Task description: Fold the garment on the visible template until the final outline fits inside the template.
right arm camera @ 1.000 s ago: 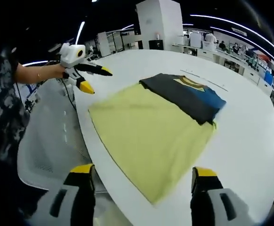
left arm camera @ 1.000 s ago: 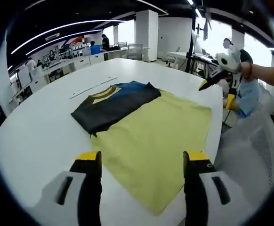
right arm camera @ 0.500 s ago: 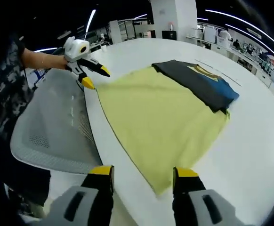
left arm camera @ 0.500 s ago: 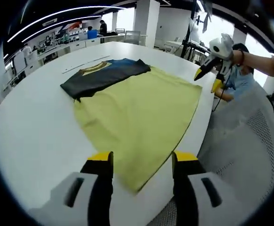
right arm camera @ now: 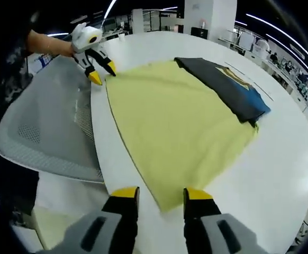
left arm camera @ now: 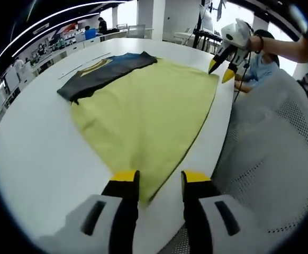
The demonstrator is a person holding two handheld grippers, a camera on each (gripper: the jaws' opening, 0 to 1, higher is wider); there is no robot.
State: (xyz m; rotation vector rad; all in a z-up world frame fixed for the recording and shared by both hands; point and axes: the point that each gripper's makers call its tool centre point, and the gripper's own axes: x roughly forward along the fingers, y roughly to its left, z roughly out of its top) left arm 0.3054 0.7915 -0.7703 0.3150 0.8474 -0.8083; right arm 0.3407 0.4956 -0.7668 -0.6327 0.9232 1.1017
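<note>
A yellow garment (left arm camera: pixel 143 106) lies flat on the white round table (left arm camera: pixel 32 148). Its dark grey and blue upper part (left arm camera: pixel 103 74) is folded over at the far end. My left gripper (left arm camera: pixel 160 180) stands open with one near hem corner of the cloth between its yellow-tipped jaws. My right gripper (right arm camera: pixel 162 194) is open too, its jaws either side of the other hem corner of the yellow garment (right arm camera: pixel 175 121). Each gripper also shows across the hem from the other: the right gripper (left arm camera: pixel 220 70), and the left gripper (right arm camera: pixel 102 71), both held by a hand.
A grey mesh chair (left arm camera: pixel 270 137) stands against the table edge by the hem, also seen as the chair (right arm camera: pixel 43 132). A thin pale strip (left arm camera: pixel 82 66) lies on the table beyond the dark fold. Desks and people fill the room behind.
Both grippers have dropped toward the hem corners and their jaws have narrowed. Each corner now sits between a pair of jaws. The garment has not moved.
</note>
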